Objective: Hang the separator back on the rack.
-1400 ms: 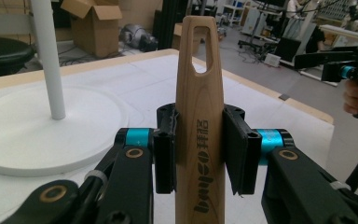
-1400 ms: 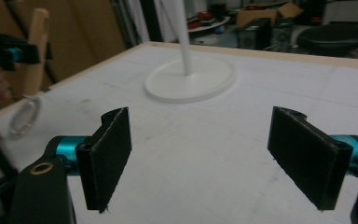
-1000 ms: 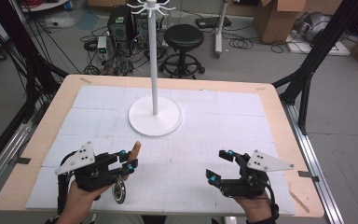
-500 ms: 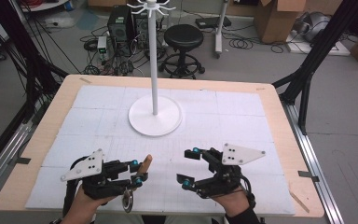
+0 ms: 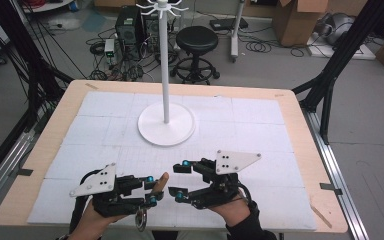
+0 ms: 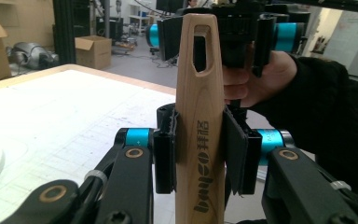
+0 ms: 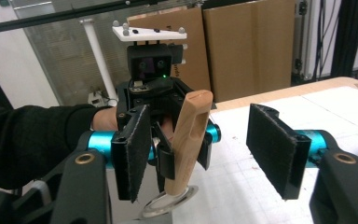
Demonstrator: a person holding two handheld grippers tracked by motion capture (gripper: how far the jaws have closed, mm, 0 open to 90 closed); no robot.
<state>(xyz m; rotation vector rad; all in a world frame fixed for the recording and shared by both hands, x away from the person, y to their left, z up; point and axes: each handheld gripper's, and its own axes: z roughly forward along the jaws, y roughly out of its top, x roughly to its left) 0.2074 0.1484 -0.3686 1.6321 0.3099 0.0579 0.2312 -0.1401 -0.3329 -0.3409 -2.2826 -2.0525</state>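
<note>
Meanwhile, left gripper [image 5: 151, 191] clamps the wooden handle [image 6: 199, 116], its long axis pointing between the right gripper's [image 7: 212, 149] half-open, closing, empty jaws.

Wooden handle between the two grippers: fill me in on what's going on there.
A person works two hand-held grippers at the table. The left gripper is shut on a wooden handle with a metal ring at its lower end. The right gripper faces it, its jaws just closing, the handle's free tip between them, pads not yet touching. A white stand waits behind.
</note>
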